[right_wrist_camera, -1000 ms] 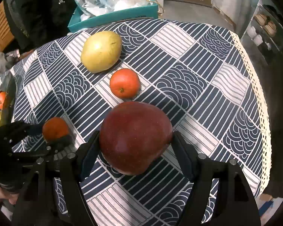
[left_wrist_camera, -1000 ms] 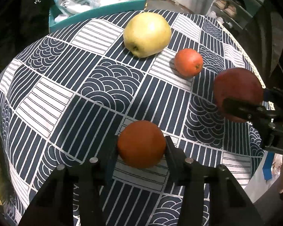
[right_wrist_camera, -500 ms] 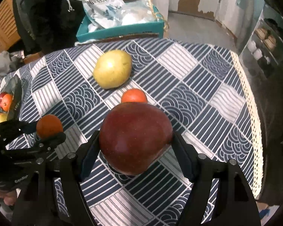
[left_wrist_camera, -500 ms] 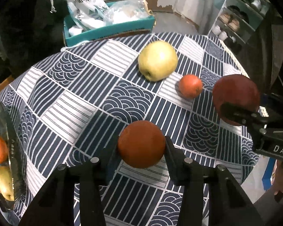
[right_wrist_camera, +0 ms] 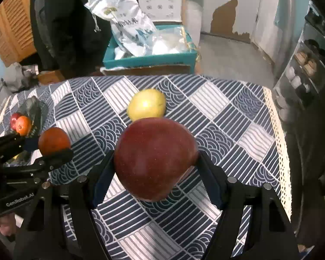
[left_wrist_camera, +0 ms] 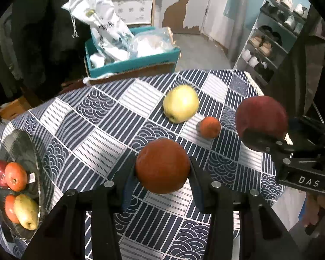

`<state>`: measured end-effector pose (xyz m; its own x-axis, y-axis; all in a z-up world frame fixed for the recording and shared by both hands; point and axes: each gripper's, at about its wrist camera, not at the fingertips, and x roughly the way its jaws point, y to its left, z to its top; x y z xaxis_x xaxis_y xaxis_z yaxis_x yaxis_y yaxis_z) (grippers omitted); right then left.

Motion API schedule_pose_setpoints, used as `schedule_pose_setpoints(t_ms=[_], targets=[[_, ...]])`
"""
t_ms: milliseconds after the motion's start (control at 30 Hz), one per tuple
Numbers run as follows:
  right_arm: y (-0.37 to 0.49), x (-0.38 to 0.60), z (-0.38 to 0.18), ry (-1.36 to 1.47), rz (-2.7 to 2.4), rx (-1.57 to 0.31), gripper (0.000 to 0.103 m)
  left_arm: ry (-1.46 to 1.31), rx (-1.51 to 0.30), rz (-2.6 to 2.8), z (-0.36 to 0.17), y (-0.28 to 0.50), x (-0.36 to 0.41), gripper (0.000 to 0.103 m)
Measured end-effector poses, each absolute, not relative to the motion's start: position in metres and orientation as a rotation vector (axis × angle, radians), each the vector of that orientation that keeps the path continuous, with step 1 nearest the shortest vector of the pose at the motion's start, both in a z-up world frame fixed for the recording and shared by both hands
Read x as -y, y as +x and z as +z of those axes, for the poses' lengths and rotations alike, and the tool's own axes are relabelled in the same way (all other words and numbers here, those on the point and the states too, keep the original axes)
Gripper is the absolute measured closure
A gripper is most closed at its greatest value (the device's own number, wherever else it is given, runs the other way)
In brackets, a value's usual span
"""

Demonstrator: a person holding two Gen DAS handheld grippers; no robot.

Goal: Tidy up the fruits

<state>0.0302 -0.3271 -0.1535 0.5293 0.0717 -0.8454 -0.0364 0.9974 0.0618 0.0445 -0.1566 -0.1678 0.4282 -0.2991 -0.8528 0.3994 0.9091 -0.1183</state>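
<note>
Both fruits have risen clear of the patterned cloth since a second ago, and from my left gripper [left_wrist_camera: 162, 173] I see its jaws clamped on the round orange fruit [left_wrist_camera: 162, 165], with the dark glass bowl of fruit [left_wrist_camera: 19, 151] at far left. From my right gripper [right_wrist_camera: 155, 166] the wider-set jaws pinch the big dark red apple [right_wrist_camera: 155, 158] above the yellow-green apple [right_wrist_camera: 147, 105]. I'd carry both level to the bowl and lower the orange in gently first, I judge.

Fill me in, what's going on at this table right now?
A person is sorting fruit with two handheld grippers. The left gripper is shut on an orange and the right gripper on a red apple, both held above the patterned tablecloth. A yellow apple and a small orange lie on the cloth. A glass bowl at the left edge holds several fruits.
</note>
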Motion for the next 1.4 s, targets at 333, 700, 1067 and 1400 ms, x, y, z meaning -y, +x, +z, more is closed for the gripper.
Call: schedule_pose_setpoints(t_ms=[333, 700, 1067, 1400], targets=[[0.026, 0.319, -0.124, 0.02, 0.089, -0.937, 0.028, 0.085, -0.974, -0.431, -0.134, 0.036, 0.143, 0.057], [0.021, 0.304, -0.092, -0.004, 0.126, -0.859, 0.028, 0.059, -0.892, -0.418, -0.101, 0.028, 0.127, 0.057], [0.018, 0.286, -0.067, -0.014, 0.175, -0.807, 0.028, 0.027, -0.845, -0.393, -0.082, 0.027, 0.106, 0.057], [0.02, 0.265, -0.056, -0.027, 0.212, -0.782, 0.028, -0.007, -0.814, -0.37, -0.068, 0.024, 0.085, 0.057]])
